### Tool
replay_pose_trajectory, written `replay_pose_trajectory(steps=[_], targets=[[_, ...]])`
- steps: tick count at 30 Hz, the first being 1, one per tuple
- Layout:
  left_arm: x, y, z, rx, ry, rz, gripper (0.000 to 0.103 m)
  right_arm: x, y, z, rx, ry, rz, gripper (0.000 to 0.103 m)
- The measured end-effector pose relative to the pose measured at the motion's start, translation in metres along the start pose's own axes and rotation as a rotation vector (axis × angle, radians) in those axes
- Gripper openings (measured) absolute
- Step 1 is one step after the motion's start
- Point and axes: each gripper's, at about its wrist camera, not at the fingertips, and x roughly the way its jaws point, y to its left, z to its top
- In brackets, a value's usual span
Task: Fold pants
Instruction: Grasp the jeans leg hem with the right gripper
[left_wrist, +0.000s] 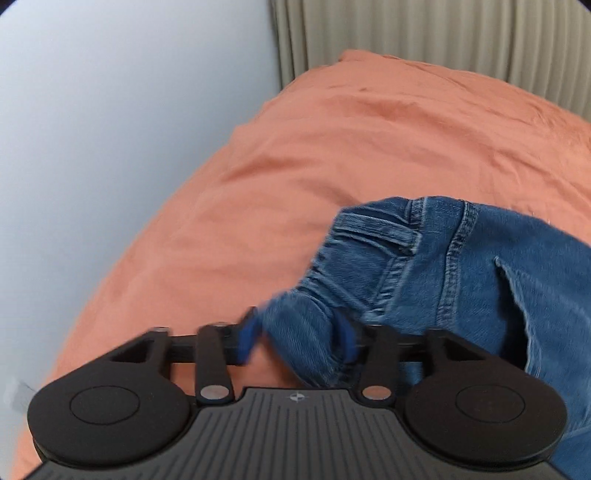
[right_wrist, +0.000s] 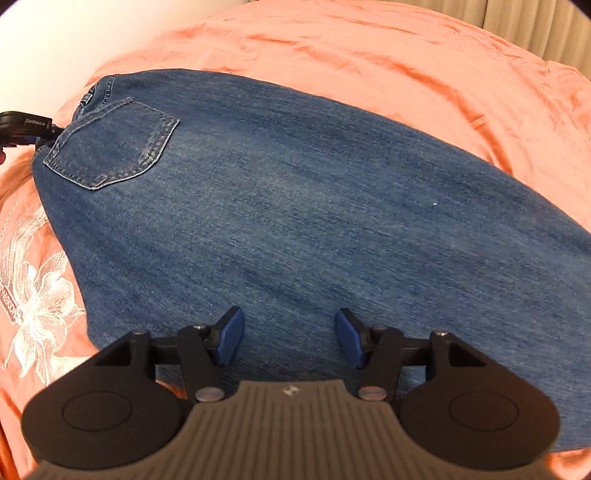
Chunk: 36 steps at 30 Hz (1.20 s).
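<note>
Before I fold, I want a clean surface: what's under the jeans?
The jeans lie on an orange bedspread, which shows all around them. Whatever sits directly beneath the denim is covered.

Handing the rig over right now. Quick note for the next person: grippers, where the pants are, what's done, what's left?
Left gripper: fingers spread, with a bunch of waistband denim between them; grip can't be confirmed.
Right gripper: open, empty, above the leg fabric.
Jeans: lying along the orange bedspread, back pocket up, apparently already halved leg over leg.
Left: right gripper takes the leg end, then fold across toward the waist.
</note>
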Motion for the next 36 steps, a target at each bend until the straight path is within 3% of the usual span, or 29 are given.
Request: replay_pose_trajectory(steps=[4,8,12,17,20,24,26,34,36], targets=[[-0.029,0.006,0.012,-0.012,-0.025,0.002,0.074,-0.024,-0.032,-0.007,0.094,-0.041,-0.015,0.053],[-0.059,-0.006,0.022,-0.036,-0.056,-0.070,0.074,-0.058,-0.091,-0.026,0.253,-0.101,-0.098,0.052],[-0.077,-0.048,0.025,0.018,-0.076,-0.167,0.074,-0.101,-0.165,-0.054,0.417,-0.144,-0.211,0.050],[-0.087,-0.109,0.012,0.116,-0.040,-0.253,0.073,-0.161,-0.274,-0.107,0.727,-0.214,-0.300,0.046],[-0.084,-0.139,0.000,0.168,-0.020,-0.253,0.072,-0.187,-0.336,-0.143,0.902,-0.254,-0.332,0.045],[-0.074,-0.163,-0.011,0.179,0.023,-0.212,0.069,-0.203,-0.405,-0.184,1.103,-0.314,-0.303,0.039],[-0.070,-0.166,-0.015,0.139,0.052,-0.213,0.068,-0.200,-0.427,-0.198,1.168,-0.341,-0.291,0.030],[-0.067,-0.186,-0.020,0.106,0.102,-0.240,0.067,-0.167,-0.457,-0.215,1.245,-0.319,-0.229,0.029],[-0.068,-0.194,-0.022,0.116,0.114,-0.267,0.067,-0.161,-0.458,-0.215,1.263,-0.337,-0.215,0.007]])
